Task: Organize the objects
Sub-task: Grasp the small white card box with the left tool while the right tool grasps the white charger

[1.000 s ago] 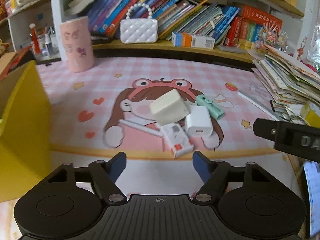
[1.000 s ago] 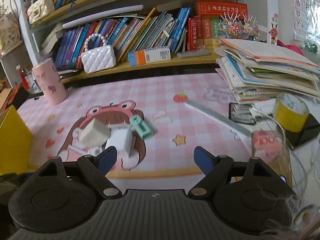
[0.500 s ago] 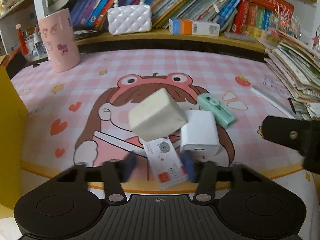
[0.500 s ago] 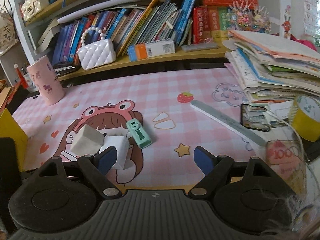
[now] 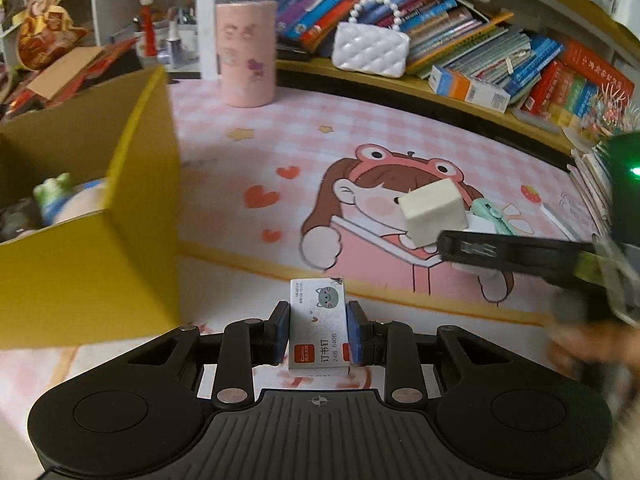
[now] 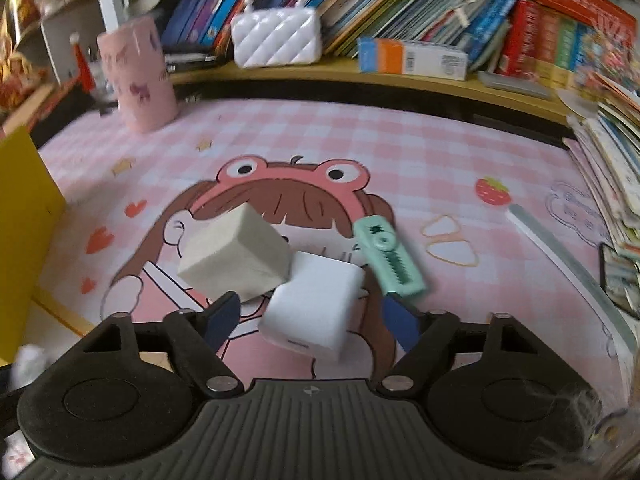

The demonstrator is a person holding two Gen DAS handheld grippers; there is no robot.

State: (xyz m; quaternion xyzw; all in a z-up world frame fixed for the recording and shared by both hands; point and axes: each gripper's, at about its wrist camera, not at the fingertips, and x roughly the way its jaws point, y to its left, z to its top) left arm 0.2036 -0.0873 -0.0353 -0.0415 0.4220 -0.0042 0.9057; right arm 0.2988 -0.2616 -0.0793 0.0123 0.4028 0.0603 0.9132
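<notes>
Two grippers: left gripper [image 5: 319, 334] pinches white cat-printed staple box [image 5: 319, 330]; right gripper [image 6: 310, 318] spread around white charger [image 6: 314, 308].

Left gripper [image 5: 319, 330]: jaws drawn in close, blue pads [image 5: 354, 332] pressed flat against both long sides of a staple box [image 5: 319, 330], which is held clear of the mat and level. Right gripper [image 6: 310, 318]: jaws spread wide, blue fingertips [image 6: 222, 316] set either side of a white charger block [image 6: 316, 306] without contact being seen; its black body is also seen from the left wrist view, reaching in from the right. Part of a hand [image 5: 576, 346] is glimpsed there, blurred.
</notes>
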